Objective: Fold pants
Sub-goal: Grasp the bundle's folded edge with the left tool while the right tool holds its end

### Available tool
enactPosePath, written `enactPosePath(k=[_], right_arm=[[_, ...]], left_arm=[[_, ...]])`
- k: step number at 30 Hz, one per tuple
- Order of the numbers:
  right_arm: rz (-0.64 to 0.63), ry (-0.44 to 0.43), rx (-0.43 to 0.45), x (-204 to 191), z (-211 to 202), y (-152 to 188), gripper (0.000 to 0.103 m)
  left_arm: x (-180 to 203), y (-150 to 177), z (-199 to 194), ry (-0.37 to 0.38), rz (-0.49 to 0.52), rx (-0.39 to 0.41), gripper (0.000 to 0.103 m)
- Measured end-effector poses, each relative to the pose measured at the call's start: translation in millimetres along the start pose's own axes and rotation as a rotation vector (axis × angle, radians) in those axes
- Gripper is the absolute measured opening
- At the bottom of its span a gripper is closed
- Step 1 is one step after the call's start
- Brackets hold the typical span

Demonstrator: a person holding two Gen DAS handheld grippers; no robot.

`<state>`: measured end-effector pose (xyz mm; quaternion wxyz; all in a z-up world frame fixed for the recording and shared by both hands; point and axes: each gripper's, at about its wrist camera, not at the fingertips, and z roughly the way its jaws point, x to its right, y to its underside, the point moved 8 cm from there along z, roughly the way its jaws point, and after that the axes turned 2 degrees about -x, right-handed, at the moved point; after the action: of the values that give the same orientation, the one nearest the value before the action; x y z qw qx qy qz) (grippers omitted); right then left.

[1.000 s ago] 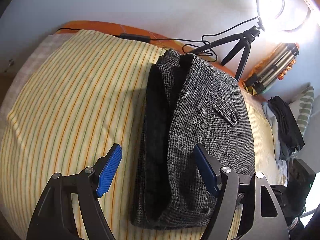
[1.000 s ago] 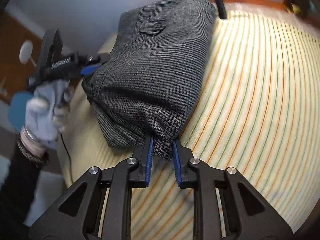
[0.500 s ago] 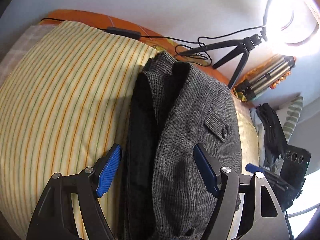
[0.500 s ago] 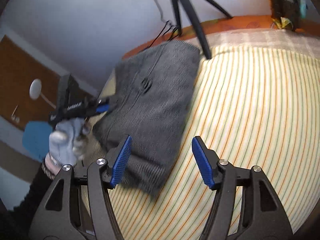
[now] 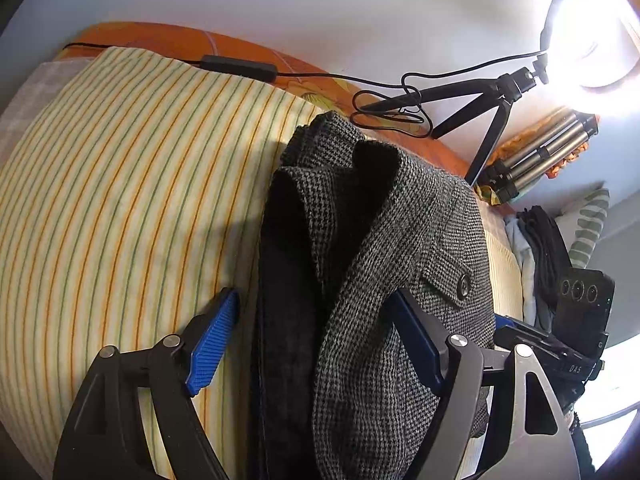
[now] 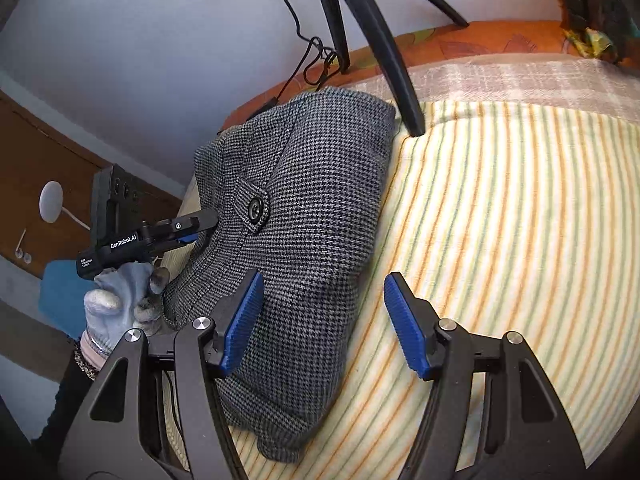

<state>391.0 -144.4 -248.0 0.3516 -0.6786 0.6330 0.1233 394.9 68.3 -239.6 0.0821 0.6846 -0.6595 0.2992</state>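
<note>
Jaws spread on both grippers, folded pants [image 5: 384,280] between, striped sheet [image 6: 520,220] bare beside

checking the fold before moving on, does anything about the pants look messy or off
The folded pants are not flat along one side: in the left wrist view the layers gape open, showing the dark lining. The buttoned pocket flap lies neat on top.

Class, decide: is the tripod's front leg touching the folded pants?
Cannot tell. In the right wrist view the tripod leg ends right at the pants' far edge, but no contact or gap shows plainly.
</note>
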Motion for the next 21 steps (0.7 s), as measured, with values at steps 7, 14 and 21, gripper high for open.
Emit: enactPosePath(k=[7,14,21], right_arm=[[0.030,-0.041,-0.013,-2,17,4,0.066],[0.018,-0.069,-0.039,-11,19,2,0.066],[0.013,-0.071,-0.040,-16,27,1,0.060]], left_arm=[[8,0,5,-0.014,0.051,0.028,0.080],[21,9,7,-0.031,0.132,0.013,0.066],[19,3,12,-0.019,0.095,0.046,0.066]])
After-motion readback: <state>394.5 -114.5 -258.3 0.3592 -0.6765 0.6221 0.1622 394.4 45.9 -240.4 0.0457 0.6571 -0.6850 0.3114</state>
